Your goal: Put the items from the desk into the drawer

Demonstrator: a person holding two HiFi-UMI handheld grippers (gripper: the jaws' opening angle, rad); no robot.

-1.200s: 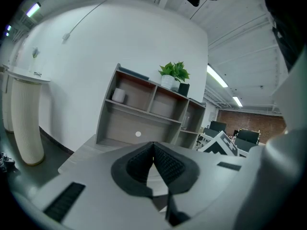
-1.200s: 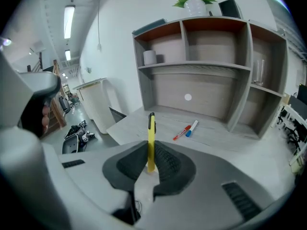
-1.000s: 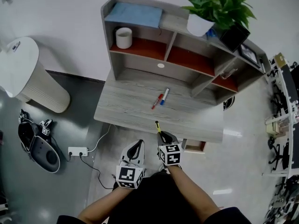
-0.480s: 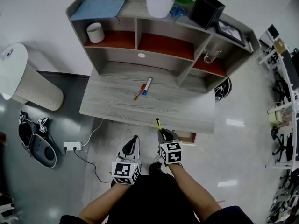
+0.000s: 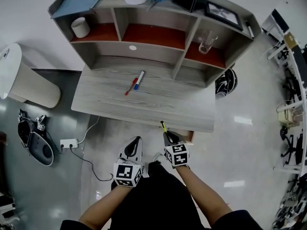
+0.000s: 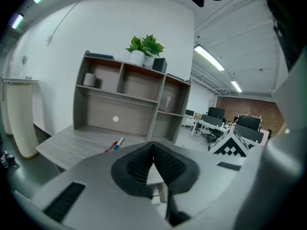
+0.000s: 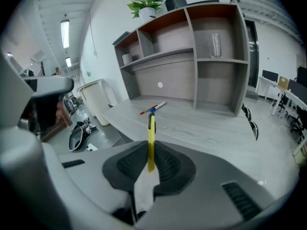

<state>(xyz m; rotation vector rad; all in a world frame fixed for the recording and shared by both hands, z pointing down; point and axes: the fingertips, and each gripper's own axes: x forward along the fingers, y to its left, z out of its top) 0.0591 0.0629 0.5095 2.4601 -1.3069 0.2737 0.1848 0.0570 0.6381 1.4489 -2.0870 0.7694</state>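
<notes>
A red pen (image 5: 130,86) and a blue pen (image 5: 139,80) lie side by side in the middle of the grey wooden desk (image 5: 110,102). My right gripper (image 5: 168,136) is shut on a yellow pen (image 5: 163,127) with a dark tip, held just in front of the desk's front edge. The yellow pen (image 7: 151,140) stands up between the jaws in the right gripper view, with the red pen (image 7: 147,111) and blue pen (image 7: 159,105) beyond. A drawer (image 5: 188,137) stands slightly open under the desk, right beside that gripper. My left gripper (image 5: 137,140) is shut and empty; the left gripper (image 6: 153,153) faces the desk.
A hutch (image 5: 158,32) with red-backed shelves stands at the back of the desk, holding a white cup (image 5: 80,27) and a glass (image 5: 206,42). A white bin (image 5: 21,78) stands at the left. A power strip (image 5: 68,142) and cable lie on the floor.
The head view has shifted, so the desk and hutch sit higher and further left. Both grippers keep their places near the front edge, the right still shut on the yellow pen.
</notes>
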